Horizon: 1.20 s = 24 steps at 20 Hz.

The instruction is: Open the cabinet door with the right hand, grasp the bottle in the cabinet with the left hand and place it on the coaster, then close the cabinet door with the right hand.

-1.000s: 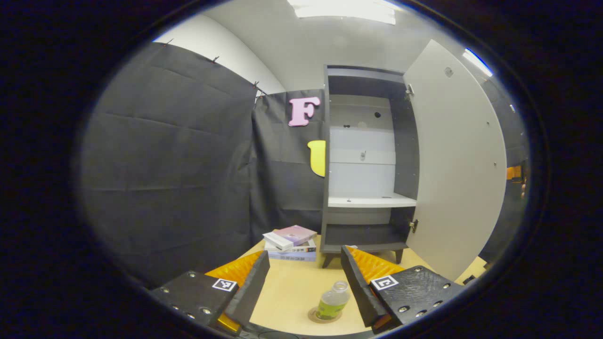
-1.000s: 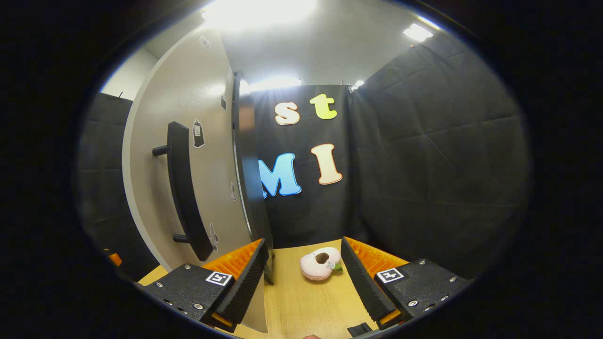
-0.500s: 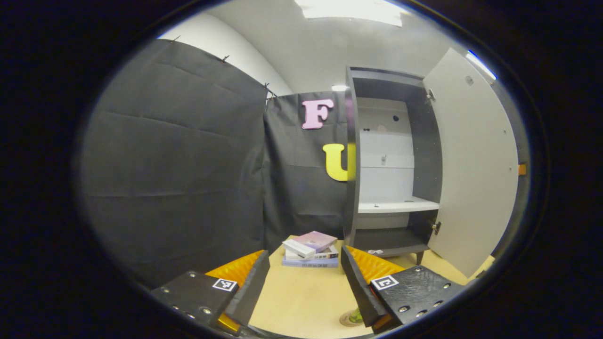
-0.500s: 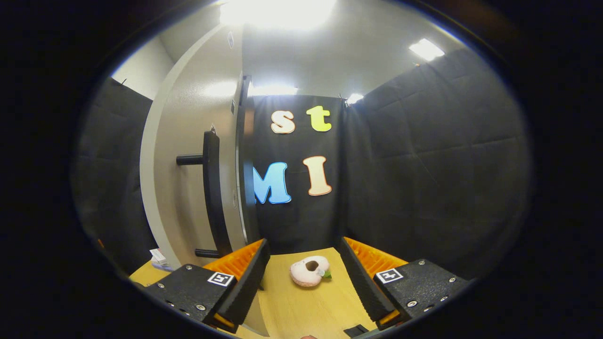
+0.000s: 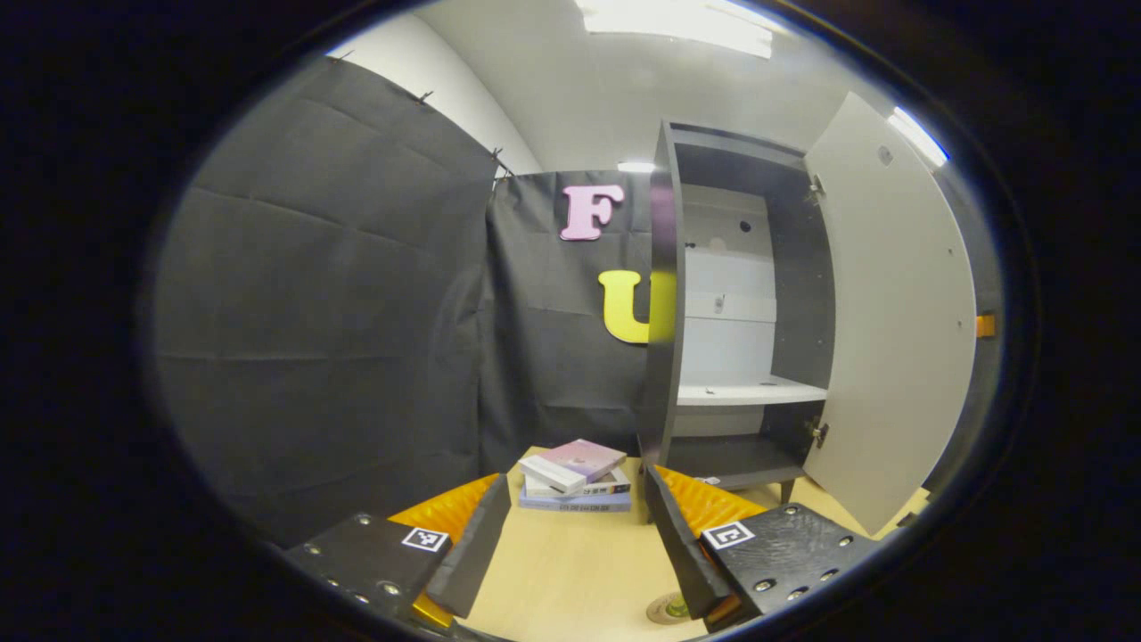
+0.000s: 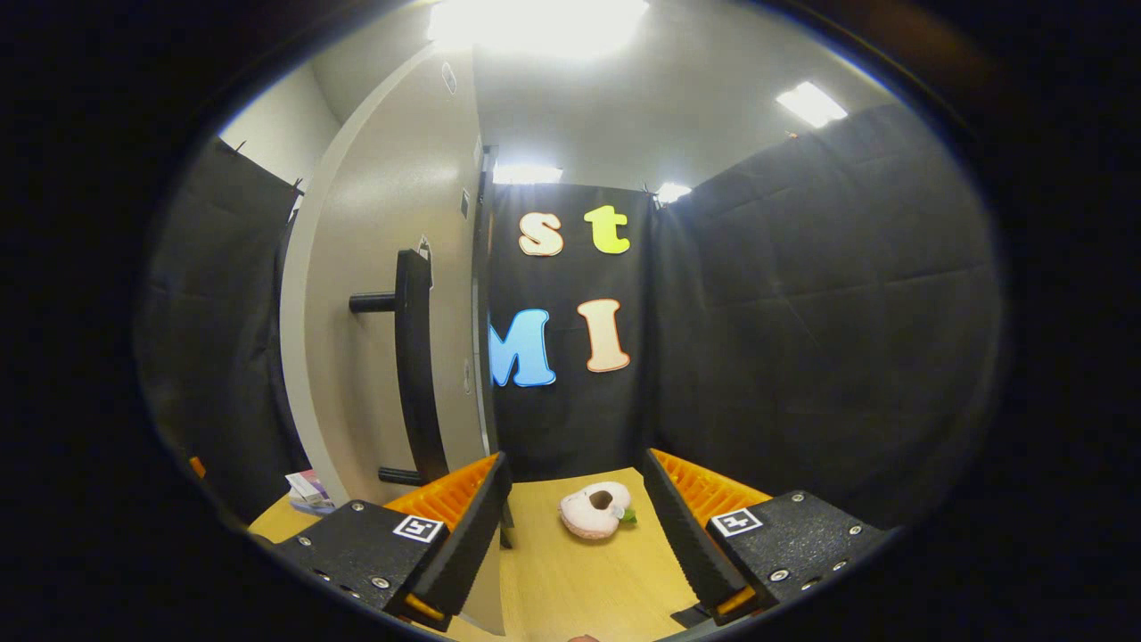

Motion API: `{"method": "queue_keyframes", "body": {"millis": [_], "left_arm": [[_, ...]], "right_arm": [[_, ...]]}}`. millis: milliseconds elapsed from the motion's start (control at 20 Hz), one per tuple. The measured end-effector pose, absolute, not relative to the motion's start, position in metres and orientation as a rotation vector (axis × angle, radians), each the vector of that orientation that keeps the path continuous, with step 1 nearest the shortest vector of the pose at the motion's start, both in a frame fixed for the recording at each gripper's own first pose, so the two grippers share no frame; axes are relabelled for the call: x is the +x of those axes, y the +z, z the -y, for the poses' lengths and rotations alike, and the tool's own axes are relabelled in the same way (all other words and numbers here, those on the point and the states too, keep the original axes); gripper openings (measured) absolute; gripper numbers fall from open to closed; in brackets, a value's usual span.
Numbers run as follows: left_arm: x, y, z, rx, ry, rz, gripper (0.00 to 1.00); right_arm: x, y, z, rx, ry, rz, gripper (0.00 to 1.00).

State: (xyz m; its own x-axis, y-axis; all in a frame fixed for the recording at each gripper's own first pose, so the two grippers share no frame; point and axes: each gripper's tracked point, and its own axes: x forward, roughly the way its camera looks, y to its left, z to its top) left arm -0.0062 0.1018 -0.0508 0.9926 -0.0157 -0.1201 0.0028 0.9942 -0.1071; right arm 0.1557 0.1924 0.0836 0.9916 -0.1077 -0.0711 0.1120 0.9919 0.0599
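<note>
1. The left gripper (image 5: 578, 546) hangs released over the pale wooden table (image 5: 570, 571), its fingers spread wide with nothing between them.
2. The round brown coaster (image 5: 662, 610) lies at the bottom edge of the left gripper view, half hidden behind the gripper's right-side finger; just a green sliver of the clear plastic bottle (image 5: 678, 606) on it can be made out.
3. The tall dark grey cabinet (image 5: 664, 303) stands with its pale grey door (image 5: 896, 321) swung wide open; its white shelf (image 5: 749, 392) looks bare.
4. A stack of books (image 5: 575, 474) lies on the table just left of the cabinet.
5. The right gripper (image 6: 575, 535) is also spread apart and holds nothing; the door's long black bar handle (image 6: 414, 357) is off to its left, apart from the fingers.
6. A pink doughnut-shaped plush toy (image 6: 595, 511) lies on the table ahead.
</note>
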Motion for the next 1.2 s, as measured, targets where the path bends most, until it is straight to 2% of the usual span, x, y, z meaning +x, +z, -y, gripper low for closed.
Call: {"method": "queue_keyframes", "body": {"millis": [50, 100, 150, 200, 300, 350, 400, 450, 500, 650, 700, 750, 850, 900, 950, 1200], "left_arm": [[-0.004, -0.053, -0.104, -0.108, -0.012, -0.122, 0.92], [-0.001, -0.053, -0.106, -0.108, -0.013, -0.120, 0.87], [0.002, -0.054, -0.108, -0.109, -0.016, -0.118, 0.92], [0.004, -0.054, -0.110, -0.112, -0.018, -0.116, 0.87], [0.009, -0.056, -0.114, -0.114, -0.021, -0.115, 0.91], [0.012, -0.057, -0.116, -0.115, -0.023, -0.115, 0.87], [0.014, -0.059, -0.118, -0.116, -0.025, -0.116, 0.92], [0.017, -0.061, -0.120, -0.118, -0.027, -0.117, 0.92], [0.020, -0.063, -0.123, -0.121, -0.029, -0.121, 0.87], [0.028, -0.071, -0.130, -0.132, -0.032, -0.130, 0.91], [0.031, -0.074, -0.132, -0.137, -0.034, -0.132, 0.87], [0.033, -0.077, -0.135, -0.142, -0.036, -0.137, 0.91], [0.038, -0.081, -0.141, -0.145, -0.035, -0.146, 0.91], [0.040, -0.082, -0.145, -0.145, -0.034, -0.146, 0.87], [0.041, -0.083, -0.148, -0.144, -0.031, -0.143, 0.92], [0.044, -0.089, -0.165, -0.134, -0.010, -0.148, 0.91]], "right_arm": [[0.155, 0.084, -0.199, 0.059, -0.106, -0.068, 0.93], [0.153, 0.084, -0.205, 0.056, -0.102, -0.068, 0.93], [0.154, 0.084, -0.213, 0.052, -0.095, -0.068, 0.93], [0.154, 0.085, -0.221, 0.050, -0.086, -0.068, 0.93], [0.155, 0.084, -0.237, 0.055, -0.066, -0.070, 0.93], [0.155, 0.083, -0.244, 0.062, -0.061, -0.071, 0.93], [0.155, 0.084, -0.251, 0.069, -0.055, -0.071, 0.93], [0.156, 0.083, -0.258, 0.073, -0.047, -0.071, 0.93], [0.157, 0.084, -0.266, 0.077, -0.038, -0.071, 0.93], [0.161, 0.083, -0.288, 0.072, -0.014, -0.069, 0.93], [0.162, 0.085, -0.296, 0.068, -0.006, -0.066, 0.93], [0.164, 0.084, -0.304, 0.066, 0.004, -0.066, 0.93], [0.169, 0.083, -0.320, 0.065, 0.027, -0.062, 0.93], [0.171, 0.083, -0.327, 0.070, 0.036, -0.062, 0.93], [0.174, 0.082, -0.335, 0.075, 0.046, -0.061, 0.93], [0.186, 0.075, -0.371, 0.074, 0.093, -0.076, 0.94]]}}
